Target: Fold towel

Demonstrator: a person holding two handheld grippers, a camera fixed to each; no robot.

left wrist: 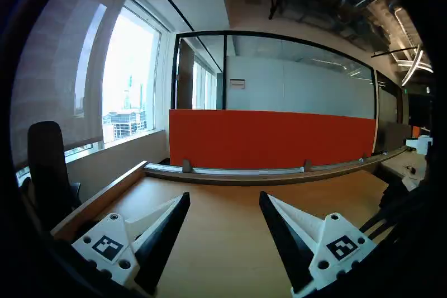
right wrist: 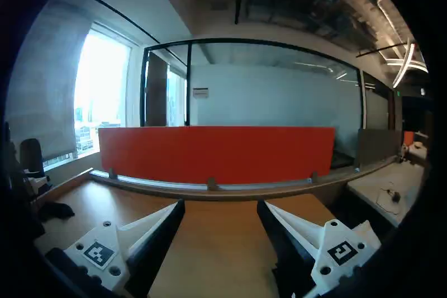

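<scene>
In the left gripper view my left gripper [left wrist: 224,197] is open above a bare wooden desk [left wrist: 223,225], with nothing between its black-and-white fingers [left wrist: 162,225]. In the right gripper view my right gripper [right wrist: 220,204] is also open over the same kind of wooden desk [right wrist: 218,247], and its fingers [right wrist: 159,225] hold nothing. I see no towel on the stretch of desk ahead of either gripper.
An orange divider panel [left wrist: 268,138] stands along the desk's far edge, on a metal rail [left wrist: 246,170]. A black chair back [left wrist: 47,169] sits at the left by the window. A small dark object [right wrist: 56,209] lies on the desk at left. A white desk [right wrist: 391,183] adjoins at right.
</scene>
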